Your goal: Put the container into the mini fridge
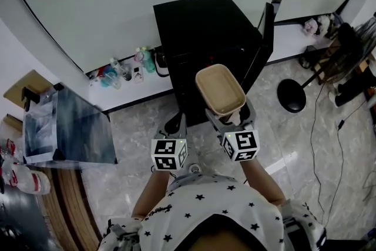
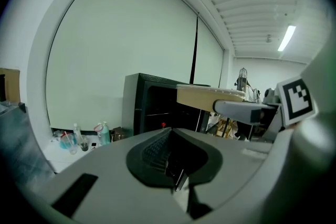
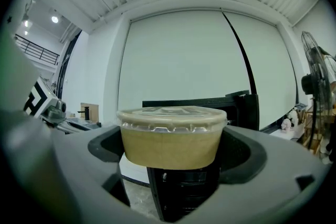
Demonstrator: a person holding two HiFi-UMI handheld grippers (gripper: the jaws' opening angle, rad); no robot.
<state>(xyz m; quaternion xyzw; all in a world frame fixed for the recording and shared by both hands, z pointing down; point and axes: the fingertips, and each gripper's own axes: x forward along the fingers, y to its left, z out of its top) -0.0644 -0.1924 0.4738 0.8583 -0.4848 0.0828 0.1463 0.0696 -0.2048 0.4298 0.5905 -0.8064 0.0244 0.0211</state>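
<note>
A black mini fridge (image 1: 202,32) stands on the floor against the white wall, with its door (image 1: 267,38) swung open to the right. My right gripper (image 1: 230,116) is shut on a tan paper container (image 1: 220,89) with a clear lid, held level in front of the fridge's opening. In the right gripper view the container (image 3: 170,136) fills the gap between the jaws, and the fridge (image 3: 184,186) stands dark behind it. My left gripper (image 1: 176,125) hangs just to the left with nothing in it. Its jaws meet in the left gripper view (image 2: 176,178), where the container (image 2: 207,97) shows to the right.
Several bottles and cups (image 1: 126,70) stand on the low white ledge left of the fridge. A glassy grey box (image 1: 67,126) sits at the left. A fan's round black base (image 1: 291,95) and cables (image 1: 329,126) lie on the marble floor to the right.
</note>
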